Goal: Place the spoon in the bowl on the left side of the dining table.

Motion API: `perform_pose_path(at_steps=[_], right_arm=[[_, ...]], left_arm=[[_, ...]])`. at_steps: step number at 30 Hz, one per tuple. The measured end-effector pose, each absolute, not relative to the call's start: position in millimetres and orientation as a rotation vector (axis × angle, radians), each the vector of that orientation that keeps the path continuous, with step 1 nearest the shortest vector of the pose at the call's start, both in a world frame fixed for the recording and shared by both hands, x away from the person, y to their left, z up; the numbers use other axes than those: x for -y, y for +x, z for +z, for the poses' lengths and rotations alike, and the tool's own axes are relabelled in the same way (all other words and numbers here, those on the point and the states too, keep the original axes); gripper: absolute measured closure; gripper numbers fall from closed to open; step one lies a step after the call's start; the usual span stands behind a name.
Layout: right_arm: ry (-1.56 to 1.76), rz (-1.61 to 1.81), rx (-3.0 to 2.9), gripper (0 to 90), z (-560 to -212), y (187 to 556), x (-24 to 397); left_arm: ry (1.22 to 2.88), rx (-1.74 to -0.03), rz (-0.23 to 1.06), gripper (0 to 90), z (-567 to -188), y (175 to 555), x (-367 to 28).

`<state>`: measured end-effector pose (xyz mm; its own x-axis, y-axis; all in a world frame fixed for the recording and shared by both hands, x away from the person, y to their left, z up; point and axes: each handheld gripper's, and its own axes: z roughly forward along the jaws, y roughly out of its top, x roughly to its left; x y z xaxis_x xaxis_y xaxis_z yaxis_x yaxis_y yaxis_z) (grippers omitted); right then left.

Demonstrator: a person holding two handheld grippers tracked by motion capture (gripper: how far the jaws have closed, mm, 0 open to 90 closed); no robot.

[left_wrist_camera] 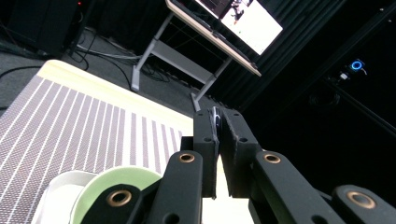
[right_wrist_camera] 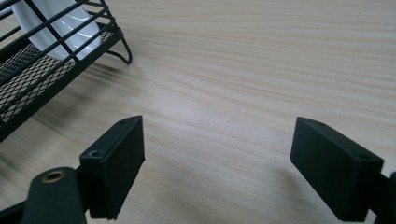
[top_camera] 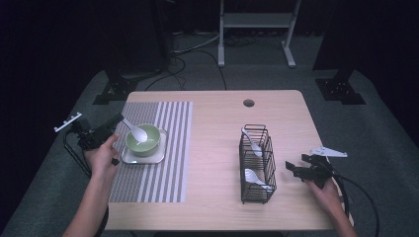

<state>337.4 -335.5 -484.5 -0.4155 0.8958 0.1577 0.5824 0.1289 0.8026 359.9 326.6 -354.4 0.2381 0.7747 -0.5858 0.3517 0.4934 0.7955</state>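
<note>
Wooden desk [top_camera: 217, 148] seen from above, with a grey striped placemat [top_camera: 153, 153] on its left half. On the placemat stands a pale square plate [top_camera: 143, 157] carrying a green bowl [top_camera: 143, 139]. The left gripper [top_camera: 117, 118], held at the desk's left edge, has its jaws clamped on the handle of a white spoon [top_camera: 134, 129]; the spoon's scoop rests inside the bowl. In the left gripper view the jaws stand nearly together with the thin handle edge [left_wrist_camera: 215, 122] between them, above the bowl's rim [left_wrist_camera: 116, 179]. Right of centre stands a black wire basket [top_camera: 257, 165] holding two more white spoons [top_camera: 252, 143], one in the far compartment, one in the near. The right gripper [top_camera: 296, 167] hovers just right of the basket, jaws wide apart and empty, over bare desk [right_wrist_camera: 233, 93].
</note>
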Motion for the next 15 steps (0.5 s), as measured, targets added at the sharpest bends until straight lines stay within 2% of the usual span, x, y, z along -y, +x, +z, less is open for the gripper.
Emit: perform_pose_path(at_steps=[15], right_arm=[[1.433,1.186,-2.054,16.5,-485,338,335]], left_arm=[[1.057,-1.414,0.407,84.9,-364,361,-343]])
